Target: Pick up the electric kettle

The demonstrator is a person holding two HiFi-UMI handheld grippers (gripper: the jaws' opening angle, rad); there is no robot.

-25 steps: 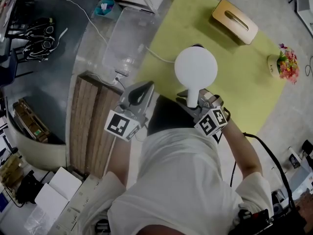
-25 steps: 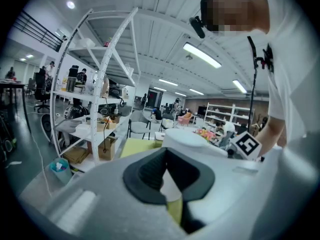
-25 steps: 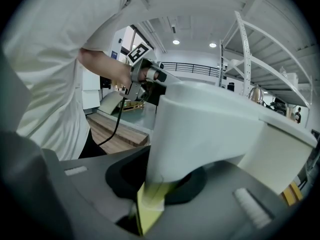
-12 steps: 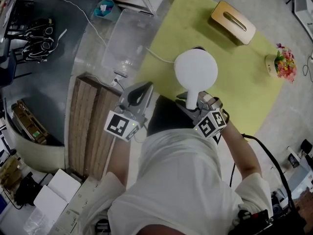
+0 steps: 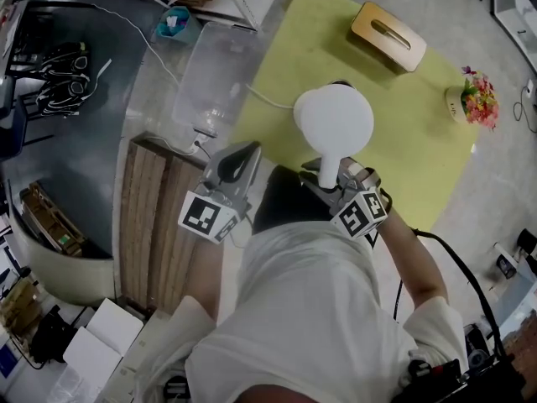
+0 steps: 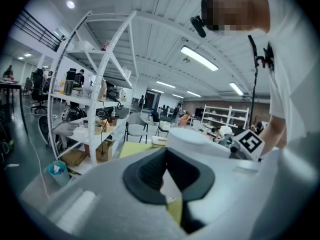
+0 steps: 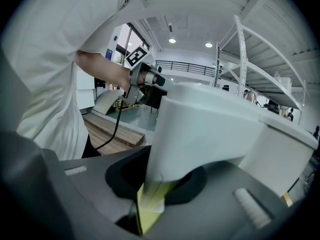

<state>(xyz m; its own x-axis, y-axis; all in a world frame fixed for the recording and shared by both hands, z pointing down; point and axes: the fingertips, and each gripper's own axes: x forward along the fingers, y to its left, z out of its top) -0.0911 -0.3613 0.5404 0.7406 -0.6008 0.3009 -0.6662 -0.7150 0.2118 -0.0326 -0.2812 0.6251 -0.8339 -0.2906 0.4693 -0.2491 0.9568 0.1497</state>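
Wooden slats – far left, lying flat.
Clear plastic sheet – beyond the slats, with a white cable running past it.
Left gripper – jaws drawn together at the tips with nothing between them, apart from the kettle.
Electric kettle – white with a round lid, over the middle of the yellow-green mat. Its handle points toward the person. Whether its base is clear of the mat cannot be told.
Right gripper – jaws pinching the kettle's handle from both sides, with the mat showing below it.
Wooden tissue box – at the mat's far edge.
Flower pot – at the mat's right corner, well apart from the kettle.
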